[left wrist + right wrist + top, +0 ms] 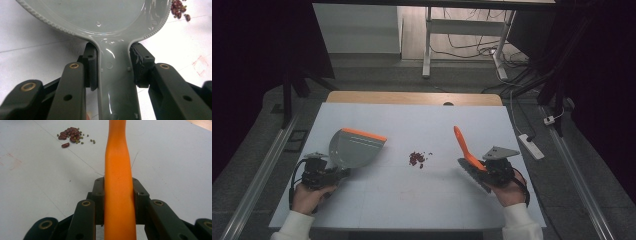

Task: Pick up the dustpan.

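Here the left gripper (337, 172) clamps the grey dustpan (354, 148), the right gripper (479, 170) clamps the orange brush (464, 147), beans (417, 158) lying unobstructed between them.

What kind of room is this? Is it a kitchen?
Probably not a kitchen: more likely a lab or workshop. A plain white table stands on a grey floor, loose cables trail behind it, and a power strip lies beside it.

No legible text — anywhere.
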`<state>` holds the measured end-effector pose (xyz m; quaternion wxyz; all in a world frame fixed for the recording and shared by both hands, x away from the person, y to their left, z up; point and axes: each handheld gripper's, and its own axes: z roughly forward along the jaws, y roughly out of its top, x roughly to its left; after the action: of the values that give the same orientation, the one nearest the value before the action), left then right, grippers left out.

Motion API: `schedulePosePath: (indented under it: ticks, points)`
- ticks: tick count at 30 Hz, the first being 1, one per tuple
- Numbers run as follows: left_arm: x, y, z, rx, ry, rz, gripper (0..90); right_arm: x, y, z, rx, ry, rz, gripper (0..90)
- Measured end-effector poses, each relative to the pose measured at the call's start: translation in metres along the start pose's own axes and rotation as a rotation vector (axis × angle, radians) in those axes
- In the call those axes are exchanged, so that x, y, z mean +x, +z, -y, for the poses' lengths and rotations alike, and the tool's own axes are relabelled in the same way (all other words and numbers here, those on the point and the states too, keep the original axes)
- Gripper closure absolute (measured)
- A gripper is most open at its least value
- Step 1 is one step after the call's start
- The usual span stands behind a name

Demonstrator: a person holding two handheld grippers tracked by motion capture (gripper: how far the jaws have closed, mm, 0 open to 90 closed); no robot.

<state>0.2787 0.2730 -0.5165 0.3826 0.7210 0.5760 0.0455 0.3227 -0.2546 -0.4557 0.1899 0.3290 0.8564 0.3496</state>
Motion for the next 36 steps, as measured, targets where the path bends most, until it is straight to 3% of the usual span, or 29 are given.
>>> schedulePosePath:
  ticks: [11,21,26,36]
  points:
    - [0.004,0.001,-0.003,-0.03,0.059,0.039,61.3,0.0,-0.001,-0.001,-0.007,0.002,0.01,69.3]
    - [0.015,0.006,-0.019,-0.063,0.102,0.089,61.3,-0.002,-0.002,-0.004,-0.015,0.006,0.01,69.3]
    - [0.018,0.004,-0.021,-0.066,0.13,0.092,61.3,-0.005,-0.004,-0.006,-0.028,0.021,0.012,69.3]
    - [0.005,-0.013,-0.013,-0.077,0.216,0.129,61.3,-0.005,-0.004,-0.008,-0.046,0.028,0.006,69.3]
